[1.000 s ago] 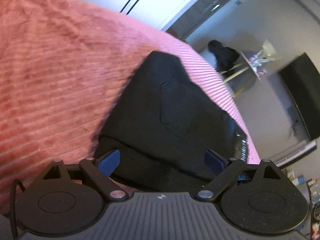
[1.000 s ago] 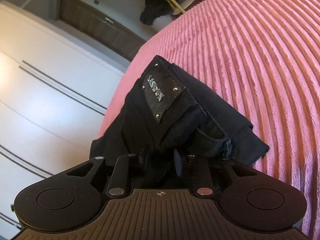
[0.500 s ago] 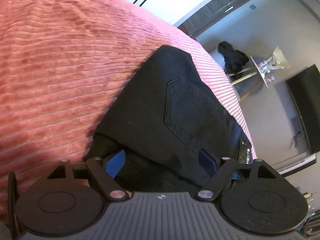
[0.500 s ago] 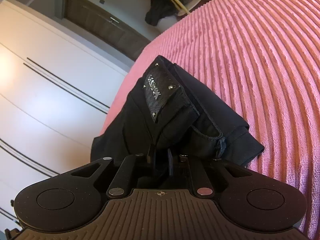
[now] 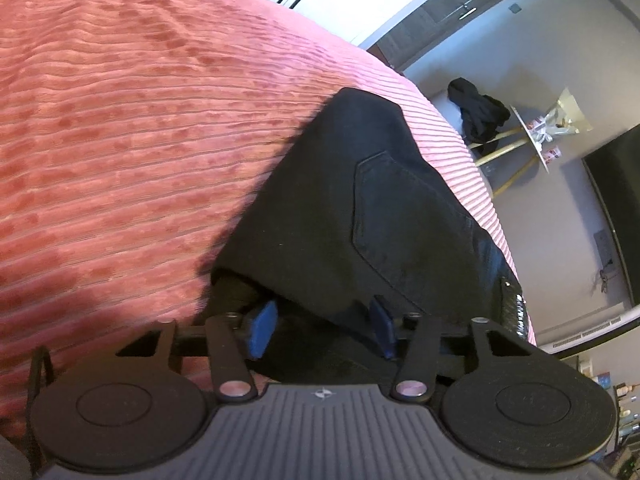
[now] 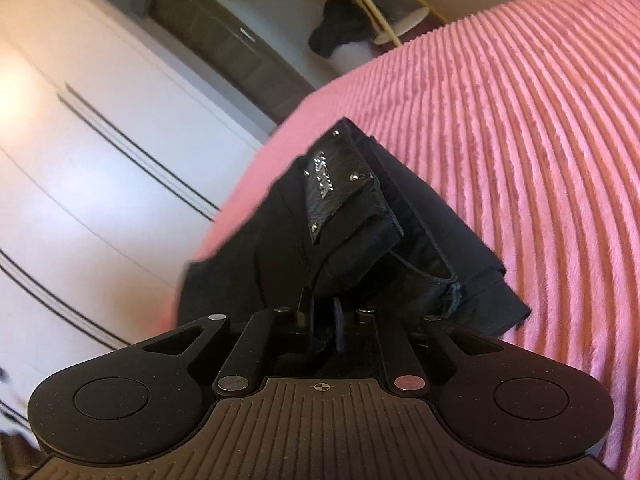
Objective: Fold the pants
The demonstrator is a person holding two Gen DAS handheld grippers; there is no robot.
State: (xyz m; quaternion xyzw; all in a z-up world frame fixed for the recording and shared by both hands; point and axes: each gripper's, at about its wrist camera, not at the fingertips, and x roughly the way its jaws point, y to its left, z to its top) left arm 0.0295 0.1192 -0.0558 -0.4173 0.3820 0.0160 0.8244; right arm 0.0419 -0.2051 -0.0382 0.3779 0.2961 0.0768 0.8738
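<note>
Closing on a bunched edge of the black pants (image 5: 320, 216), the left tongs (image 5: 322, 330) have their blue pads (image 5: 260, 330) on either side of the cloth with a gap left between them, and whether the pads already press on the fabric cannot be told. The right tongs (image 6: 322, 318) are nearly shut, their two thin dark fingers (image 6: 306, 308) pinching a ridge of the same pants (image 6: 400, 248) close to the waistband. From the left wrist view the folded garment runs away from the tongs as a dark slab with a stitched back pocket (image 5: 396, 216) on top. From the right wrist view the layers stack up, and a glossy black leather patch (image 6: 336, 184) with small metal studs stands on the upper layer, tilted. The pants lie on a bed covered with a pink ribbed bedspread (image 5: 140, 128), near the bed's edge that faces the white wardrobe doors (image 6: 80, 140), while the wide rest of the bedspread (image 6: 540, 140) stretches bare to the other side. Beyond the bed, a dark garment (image 5: 476, 108) hangs over a small round side table with pale yellow legs (image 5: 532, 136), and a dark screen (image 5: 616, 208) stands against the far wall.
</note>
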